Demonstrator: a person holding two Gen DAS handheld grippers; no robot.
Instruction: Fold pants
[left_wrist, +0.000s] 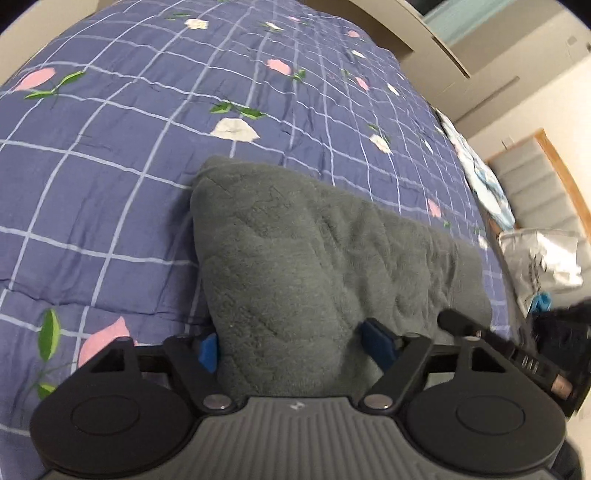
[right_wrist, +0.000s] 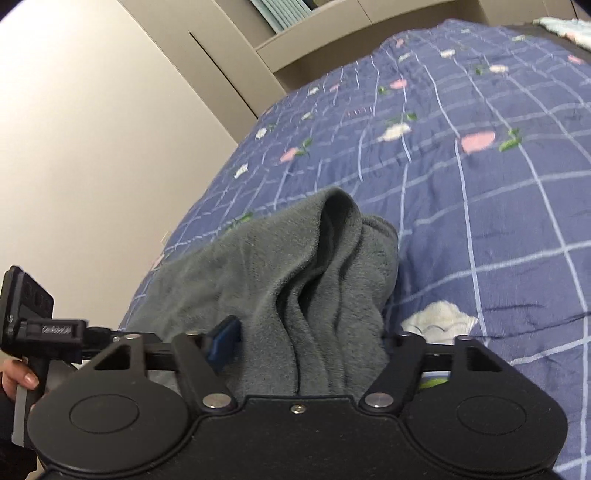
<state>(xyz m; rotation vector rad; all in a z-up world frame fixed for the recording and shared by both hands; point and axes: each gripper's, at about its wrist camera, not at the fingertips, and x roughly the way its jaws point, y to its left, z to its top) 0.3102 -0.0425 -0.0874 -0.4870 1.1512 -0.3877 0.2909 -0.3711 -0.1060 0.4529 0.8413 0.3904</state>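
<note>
No legible writing. Both grippers, L & R, fingers clamped on grey pants. Only R view shows person's hand.

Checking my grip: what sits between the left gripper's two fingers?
Left wrist view: a thick fold of the grey pants fills the gap between the left gripper's fingers.
</note>
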